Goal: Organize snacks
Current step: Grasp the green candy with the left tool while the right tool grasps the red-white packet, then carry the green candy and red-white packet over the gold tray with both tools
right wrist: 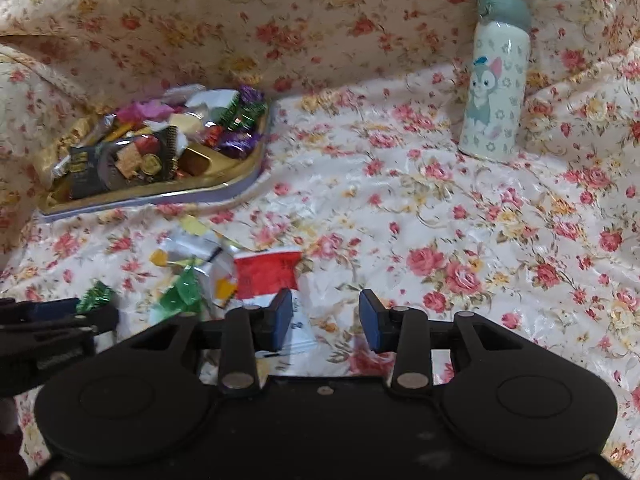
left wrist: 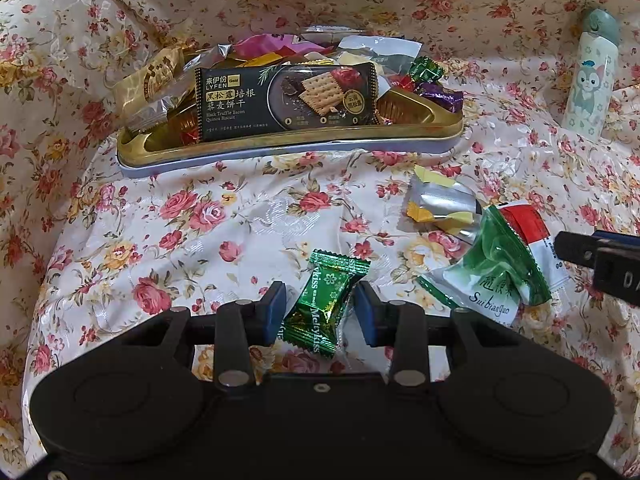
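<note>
Both grippers gape: the left gripper (left wrist: 320, 312) straddles a green candy (left wrist: 325, 307) ungrasped; the right gripper (right wrist: 325, 319) holds nothing.

A cat-print bottle (right wrist: 496, 92) with a grey-green cap stands upright on the rose-patterned cloth (right wrist: 400, 208).

A glossy floral cloth (left wrist: 248, 216) covers the whole surface, cream with red, pink and yellow roses and a woven sheen that catches the light in white patches. Along the far edge the same cloth (right wrist: 248, 32) rises in soft folds like a backdrop, its tone warmer and more yellow there. Wrinkles run across the right side. Near the far right corner a pale bottle (right wrist: 496, 92) with a cartoon cat and a grey-green cap stands upright.
</note>
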Demonstrator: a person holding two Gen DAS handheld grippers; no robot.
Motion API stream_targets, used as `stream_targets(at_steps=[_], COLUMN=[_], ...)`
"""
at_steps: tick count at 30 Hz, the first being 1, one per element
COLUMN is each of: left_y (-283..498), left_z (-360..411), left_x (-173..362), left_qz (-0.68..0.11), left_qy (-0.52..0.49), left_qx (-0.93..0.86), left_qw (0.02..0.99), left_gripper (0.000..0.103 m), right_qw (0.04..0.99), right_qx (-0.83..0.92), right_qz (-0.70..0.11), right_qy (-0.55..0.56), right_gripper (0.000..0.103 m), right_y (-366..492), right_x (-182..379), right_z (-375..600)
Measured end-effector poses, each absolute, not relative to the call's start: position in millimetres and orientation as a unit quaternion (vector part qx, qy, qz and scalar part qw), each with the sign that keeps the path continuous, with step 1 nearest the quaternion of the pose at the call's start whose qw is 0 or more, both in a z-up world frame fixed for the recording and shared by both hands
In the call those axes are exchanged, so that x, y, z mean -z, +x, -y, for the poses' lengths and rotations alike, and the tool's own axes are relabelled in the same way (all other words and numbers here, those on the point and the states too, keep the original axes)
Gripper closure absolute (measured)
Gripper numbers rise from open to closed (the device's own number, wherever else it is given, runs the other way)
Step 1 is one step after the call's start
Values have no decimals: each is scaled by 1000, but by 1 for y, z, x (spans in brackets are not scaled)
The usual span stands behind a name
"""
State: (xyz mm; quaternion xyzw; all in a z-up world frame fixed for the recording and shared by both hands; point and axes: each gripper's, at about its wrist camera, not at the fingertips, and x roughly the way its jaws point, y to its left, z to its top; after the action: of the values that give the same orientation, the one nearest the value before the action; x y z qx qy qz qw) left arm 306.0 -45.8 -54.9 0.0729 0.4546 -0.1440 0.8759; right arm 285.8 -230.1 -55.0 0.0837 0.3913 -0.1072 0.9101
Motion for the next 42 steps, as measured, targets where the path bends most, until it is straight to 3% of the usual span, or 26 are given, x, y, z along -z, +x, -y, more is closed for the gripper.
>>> stream_targets(at_steps=[7, 21, 24, 26, 35, 42], left_y=[306, 307, 308, 308, 308, 309], left_z=[46, 45, 45, 45, 42, 39], left_x=[55, 54, 54, 55, 54, 52], left_qz=[-455, -457, -457, -458, -458, -462], left_qy=[73, 69, 68, 67, 57, 56], left_qx=[144, 144, 144, 144, 145, 148], left_qw=[876, 875, 875, 875, 875, 873], left_gripper=[57, 57, 57, 57, 58, 77], right_qw=[910, 905, 907, 908, 903, 903], right_qx=[84, 101, 98, 91, 87, 94], right_qz=[-399, -412, -409, -409, -416, -408], right_qy=[75, 29, 27, 29, 58, 97], right_gripper=[44, 42, 44, 57, 61, 62], right_y=[294, 310, 307, 305, 286, 257], right_x=[62, 76, 75, 74, 67, 56], right_z=[216, 211, 212, 213, 225, 242])
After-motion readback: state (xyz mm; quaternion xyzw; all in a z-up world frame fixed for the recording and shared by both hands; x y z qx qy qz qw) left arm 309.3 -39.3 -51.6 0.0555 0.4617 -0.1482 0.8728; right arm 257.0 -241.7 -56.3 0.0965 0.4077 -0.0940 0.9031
